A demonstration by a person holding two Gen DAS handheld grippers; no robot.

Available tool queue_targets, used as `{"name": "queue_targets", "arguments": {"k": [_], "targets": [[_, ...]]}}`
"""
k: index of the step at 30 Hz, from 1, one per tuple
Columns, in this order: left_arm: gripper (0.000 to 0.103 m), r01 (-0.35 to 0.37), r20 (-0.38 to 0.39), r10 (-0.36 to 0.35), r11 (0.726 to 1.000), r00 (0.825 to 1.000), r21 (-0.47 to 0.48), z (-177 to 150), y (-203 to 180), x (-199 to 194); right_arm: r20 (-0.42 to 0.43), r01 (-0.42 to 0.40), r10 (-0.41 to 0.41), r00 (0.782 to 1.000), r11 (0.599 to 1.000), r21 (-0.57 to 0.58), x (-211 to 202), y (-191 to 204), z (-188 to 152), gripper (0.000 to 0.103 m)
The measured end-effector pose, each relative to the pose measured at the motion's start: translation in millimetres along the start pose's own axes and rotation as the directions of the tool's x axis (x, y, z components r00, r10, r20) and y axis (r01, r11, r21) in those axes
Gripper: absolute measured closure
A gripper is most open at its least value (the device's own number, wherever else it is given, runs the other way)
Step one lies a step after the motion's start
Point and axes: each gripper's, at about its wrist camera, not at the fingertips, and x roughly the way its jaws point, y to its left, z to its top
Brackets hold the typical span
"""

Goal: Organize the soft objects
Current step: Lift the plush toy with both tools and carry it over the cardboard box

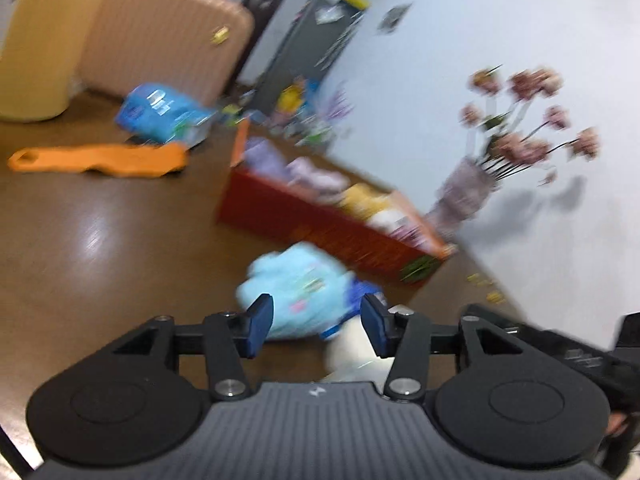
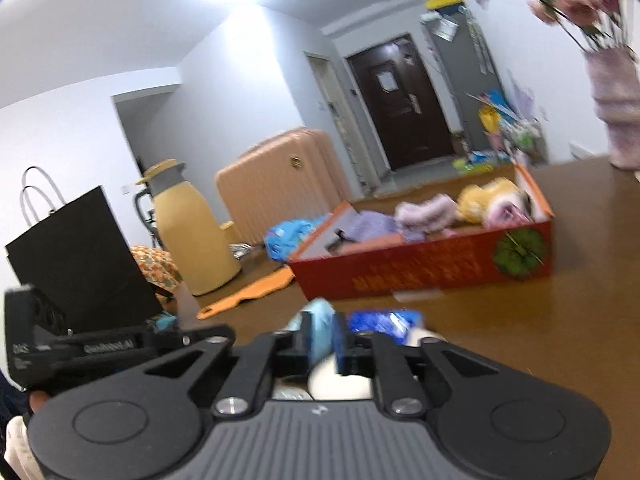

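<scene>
— Where's the blue plush [image 1: 298,292]?

— On the table, just short of the red box [image 2: 424,276], which already has other soft toys in it. The right gripper [image 2: 322,340] is pinched onto one edge of it. The left gripper [image 1: 316,326] is spread wide with nothing in it, the plush just beyond its pads.

— Will it hold?

— I'd guess so. It looks light and squashy, so the jaws sink in. A thin fold may slip, though; a thicker bunch near the middle seems safer. It's blurry, so I can't tell how deep the bite goes.
</scene>
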Motion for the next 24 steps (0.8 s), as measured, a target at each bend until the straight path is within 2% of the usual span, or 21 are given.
{"name": "queue_targets", "arguments": {"k": [2,3,6,9,12,13,15,16,17,18,20,24], "targets": [[0.048,-0.013,-0.003,0.013,1.000,1.000,-0.004,2.0,6.2,6.7,-0.014,0.010,-0.010,1.000,1.000,0.025,4.8,-5.0,0.0,0.070],[0.043,-0.014,0.002,0.014,1.000,1.000,-0.013,4.5,10.2,11.3,-0.018,-0.004,0.005,1.000,0.999,0.038,9.6,-5.0,1.0,0.068],[0.040,0.002,-0.022,-0.003,0.999,1.000,-0.047,15.3,25.3,34.2,-0.057,-0.076,0.082,0.995,0.992,0.099,37.4,-3.9,1.7,0.058],[0.038,0.051,-0.082,-0.063,0.989,0.995,-0.139,27.9,43.3,60.7,-0.078,-0.068,0.081,0.994,0.986,0.154,71.4,-1.2,1.9,0.058],[0.039,0.060,-0.120,-0.089,0.972,0.989,-0.225,30.9,59.5,75.9,-0.091,-0.057,0.078,0.993,0.976,0.208,99.5,-2.3,5.8,0.058],[0.045,0.082,-0.120,-0.114,0.965,0.986,-0.247,29.6,63.3,79.2,-0.098,-0.061,0.084,0.992,0.974,0.219,107.0,-2.2,6.4,0.063],[0.052,0.121,-0.122,-0.164,0.946,0.979,-0.302,27.1,70.7,83.4,-0.126,-0.046,0.077,0.989,0.971,0.236,120.5,-2.4,5.9,0.090],[0.058,0.118,-0.120,-0.162,0.942,0.979,-0.314,26.4,72.7,84.0,-0.132,-0.037,0.069,0.989,0.972,0.232,123.7,-1.6,4.8,0.103],[0.061,0.119,-0.119,-0.165,0.938,0.979,-0.326,26.0,74.9,85.4,-0.137,-0.045,0.078,0.987,0.972,0.230,126.6,-0.3,3.7,0.103],[0.073,0.141,-0.115,-0.189,0.931,0.975,-0.336,25.4,75.7,85.4,-0.141,-0.067,0.103,0.985,0.969,0.237,128.2,0.5,2.6,0.103],[0.084,0.215,-0.091,-0.261,0.913,0.961,-0.347,26.5,73.2,80.0,-0.146,-0.098,0.136,0.980,0.965,0.244,129.2,6.1,-0.5,0.103],[0.080,0.185,-0.055,-0.208,0.942,0.977,-0.280,29.9,58.0,61.5,-0.095,-0.073,0.091,0.991,0.980,0.183,107.8,17.1,0.0,0.100]]}}
